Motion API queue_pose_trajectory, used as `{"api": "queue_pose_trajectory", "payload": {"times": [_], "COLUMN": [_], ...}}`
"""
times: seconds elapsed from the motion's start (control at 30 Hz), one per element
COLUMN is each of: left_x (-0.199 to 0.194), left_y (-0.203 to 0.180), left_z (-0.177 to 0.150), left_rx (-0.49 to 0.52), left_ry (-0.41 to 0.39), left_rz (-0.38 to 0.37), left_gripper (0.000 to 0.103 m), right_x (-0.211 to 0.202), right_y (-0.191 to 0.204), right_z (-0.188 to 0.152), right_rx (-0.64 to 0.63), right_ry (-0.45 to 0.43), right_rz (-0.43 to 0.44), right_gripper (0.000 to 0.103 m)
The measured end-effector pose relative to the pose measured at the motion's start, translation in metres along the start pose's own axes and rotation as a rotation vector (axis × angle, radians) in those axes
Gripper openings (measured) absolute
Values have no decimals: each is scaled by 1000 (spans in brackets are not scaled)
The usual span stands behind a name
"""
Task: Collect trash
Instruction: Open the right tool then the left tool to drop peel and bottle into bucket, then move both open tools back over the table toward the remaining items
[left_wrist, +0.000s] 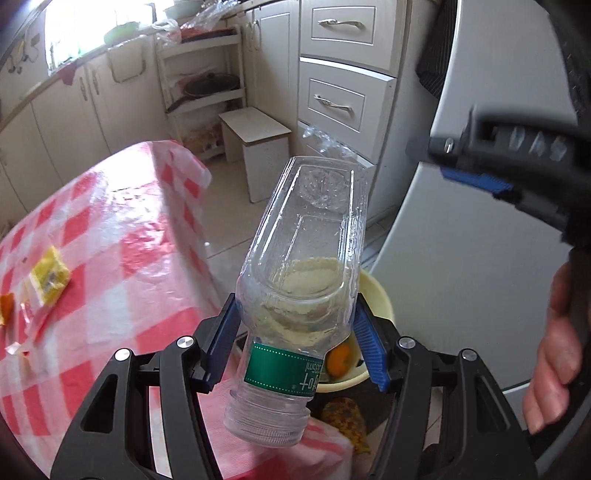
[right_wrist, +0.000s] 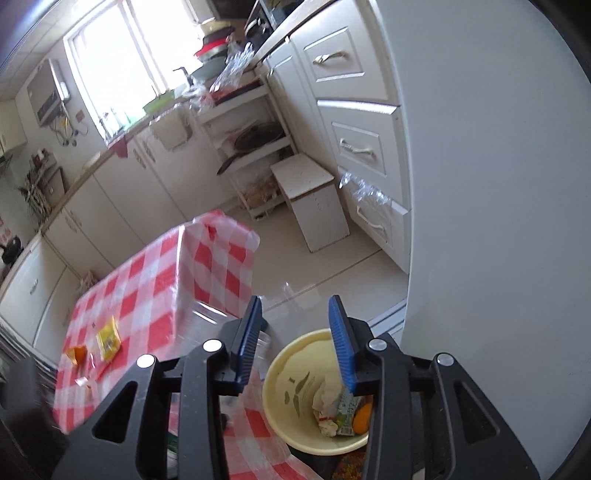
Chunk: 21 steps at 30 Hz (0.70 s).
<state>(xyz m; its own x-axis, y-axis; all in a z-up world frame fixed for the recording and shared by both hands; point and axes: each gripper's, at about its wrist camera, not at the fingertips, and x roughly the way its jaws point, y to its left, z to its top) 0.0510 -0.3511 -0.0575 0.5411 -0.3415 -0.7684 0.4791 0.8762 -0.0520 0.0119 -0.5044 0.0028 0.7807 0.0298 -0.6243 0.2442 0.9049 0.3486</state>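
Note:
My left gripper (left_wrist: 295, 343) is shut on a clear plastic bottle (left_wrist: 295, 280) with a green label, held bottom-away, cap toward the camera, above a pale yellow bin (left_wrist: 376, 295). The bin (right_wrist: 291, 369) holds crumpled paper, a wrapper and an orange peel (right_wrist: 361, 417). My right gripper (right_wrist: 295, 339) is open and empty above the bin; it also shows in the left wrist view (left_wrist: 480, 173) at the upper right. A yellow wrapper (right_wrist: 108, 338) and an orange scrap (right_wrist: 77, 354) lie on the red-checked table (right_wrist: 155, 284); the yellow wrapper shows in the left view too (left_wrist: 50, 275).
A white refrigerator (right_wrist: 498, 221) stands close on the right. White drawers (right_wrist: 362, 147), a small white stool (right_wrist: 314, 199) and a shelf rack with pans (right_wrist: 255, 140) stand beyond the tiled floor. Small clear scraps (right_wrist: 84, 382) lie on the table.

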Motion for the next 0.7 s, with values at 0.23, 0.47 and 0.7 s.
{"api": "queue_pose_trajectory", "payload": {"times": [0.23,0.47,0.7], "left_x": [34,33,17], "left_y": [-36,-38,-35], "left_z": [2,3,1], "left_rx": [25,40,74], "left_ry": [56,51,24], "left_rz": [-50,-26,-4], "left_gripper": [59,60,60], "right_x": [-21,-23,-19], "right_y": [-6,-8,0], "right_z": [21,25,25], "right_rx": [45,58,48], "right_ry": [-79,-80,-71], "right_rz": [13,33,55], "right_gripper": [39,39,40]}}
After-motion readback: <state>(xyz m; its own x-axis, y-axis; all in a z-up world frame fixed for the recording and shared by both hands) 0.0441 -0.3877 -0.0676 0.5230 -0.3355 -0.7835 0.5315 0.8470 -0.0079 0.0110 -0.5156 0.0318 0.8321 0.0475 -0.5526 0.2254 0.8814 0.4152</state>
